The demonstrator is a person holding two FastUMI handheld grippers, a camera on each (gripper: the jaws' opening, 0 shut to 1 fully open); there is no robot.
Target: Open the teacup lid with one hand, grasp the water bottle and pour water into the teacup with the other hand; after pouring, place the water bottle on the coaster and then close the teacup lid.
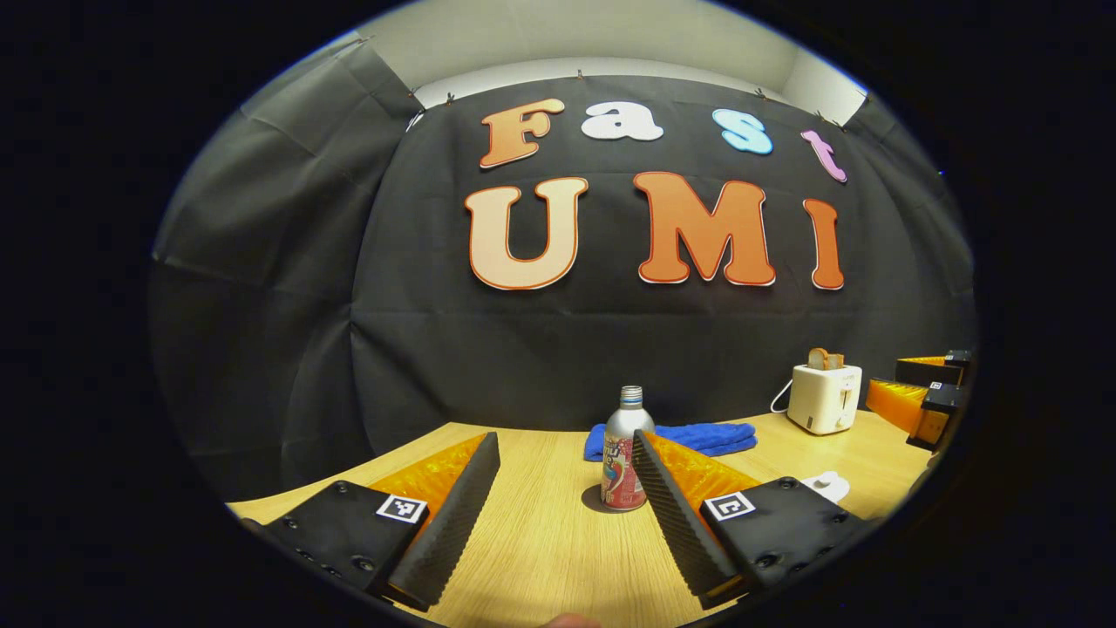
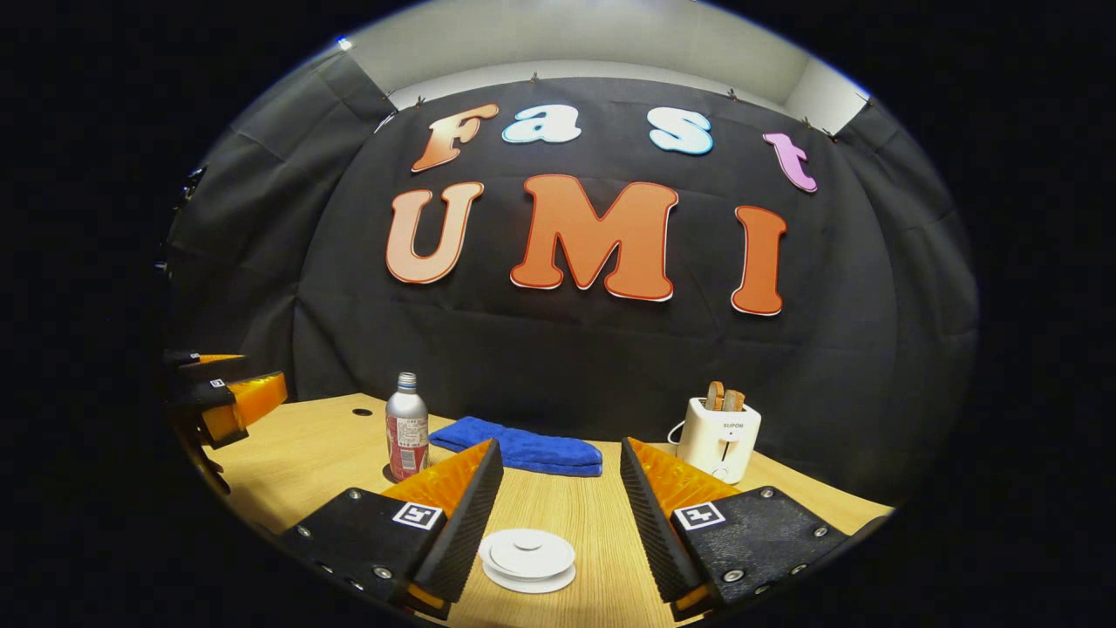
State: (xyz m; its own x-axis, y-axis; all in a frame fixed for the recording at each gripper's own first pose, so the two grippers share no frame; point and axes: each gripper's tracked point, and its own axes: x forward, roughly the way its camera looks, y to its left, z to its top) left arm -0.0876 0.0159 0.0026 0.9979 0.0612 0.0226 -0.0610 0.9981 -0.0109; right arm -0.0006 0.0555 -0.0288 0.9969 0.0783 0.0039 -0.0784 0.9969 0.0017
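Lid (image 2: 527,556): on cup, low between right gripper (image 2: 558,501) fingers, jaws apart; lower squarely over its knob. Bottle (image 2: 406,427): left of lid; left gripper (image 1: 567,493) apart, facing it.

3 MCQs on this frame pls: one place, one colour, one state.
1. Where does the silver metal water bottle stand?
A. on a dark round coaster
B. on the cloth
C. inside the toaster

2. What colour is the folded cloth on the wooden table?
A. red
B. blue
C. green

3. How is the right gripper?
A. shut on the bottle
B. shut on the lid
C. open

Key: 1 A, the dark disc shows under its base. 2 B, plainly blue. 3 C, its fingers are spread above the white teacup lid.
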